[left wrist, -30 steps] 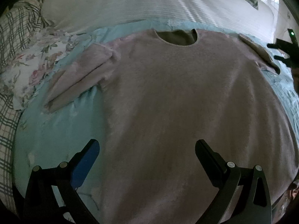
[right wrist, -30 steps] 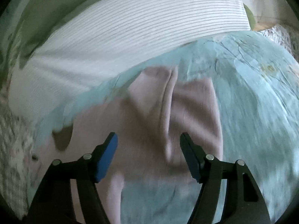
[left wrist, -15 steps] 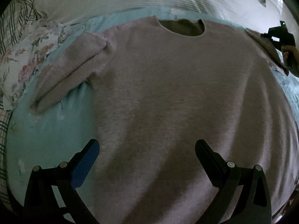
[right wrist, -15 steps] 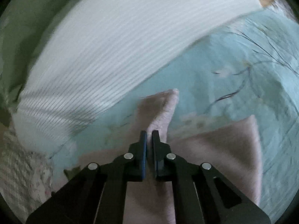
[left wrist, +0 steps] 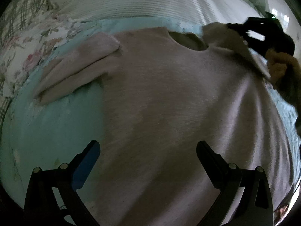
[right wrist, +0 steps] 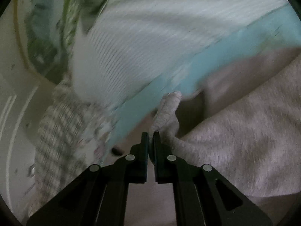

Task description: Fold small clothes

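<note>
Right gripper (right wrist: 150, 134) clenched on right sleeve (right wrist: 167, 111), cuff bunched past tips. You carry it in over sweater (left wrist: 169, 103), lying flat, neck away, on teal sheet (left wrist: 47, 131). Keep pinch firm, lay sleeve straight across chest, no twist. Left gripper (left wrist: 148, 150) agape, empty, above hem; use it to pin body if cloth drags. Left sleeve (left wrist: 75, 69) unfolded yet.

There is no writing I can read anywhere here. The clothing and bedding carry only weave and pattern, with no label, brand, number or sign.
</note>
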The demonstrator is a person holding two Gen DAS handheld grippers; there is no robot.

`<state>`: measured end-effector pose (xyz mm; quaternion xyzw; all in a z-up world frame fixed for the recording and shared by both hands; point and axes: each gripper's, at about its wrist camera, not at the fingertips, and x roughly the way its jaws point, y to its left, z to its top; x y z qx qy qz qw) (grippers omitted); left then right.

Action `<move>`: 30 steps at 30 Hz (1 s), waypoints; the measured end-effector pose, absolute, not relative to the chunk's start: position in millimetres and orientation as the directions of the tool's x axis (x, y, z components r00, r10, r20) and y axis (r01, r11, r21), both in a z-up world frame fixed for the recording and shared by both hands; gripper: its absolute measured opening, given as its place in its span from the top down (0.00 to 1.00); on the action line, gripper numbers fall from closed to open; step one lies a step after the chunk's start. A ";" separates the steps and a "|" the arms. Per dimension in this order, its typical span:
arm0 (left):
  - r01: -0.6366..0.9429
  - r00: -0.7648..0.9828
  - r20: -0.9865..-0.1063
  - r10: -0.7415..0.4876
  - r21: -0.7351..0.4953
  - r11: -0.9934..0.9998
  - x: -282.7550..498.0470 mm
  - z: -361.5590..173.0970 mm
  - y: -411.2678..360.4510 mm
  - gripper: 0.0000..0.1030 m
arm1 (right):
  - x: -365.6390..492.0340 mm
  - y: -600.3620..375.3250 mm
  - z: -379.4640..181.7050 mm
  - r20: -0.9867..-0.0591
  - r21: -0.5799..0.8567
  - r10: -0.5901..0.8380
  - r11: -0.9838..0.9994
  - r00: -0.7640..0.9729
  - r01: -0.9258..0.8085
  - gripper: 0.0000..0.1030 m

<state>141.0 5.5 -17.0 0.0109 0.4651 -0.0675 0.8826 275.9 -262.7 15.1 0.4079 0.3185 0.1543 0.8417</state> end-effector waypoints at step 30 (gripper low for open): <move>0.047 0.528 -0.792 -0.307 -0.333 0.942 301.8 -33.2 49.1 0.25 | 170.1 -281.1 -8.7 -0.511 0.737 0.407 0.660 0.757 0.143 0.52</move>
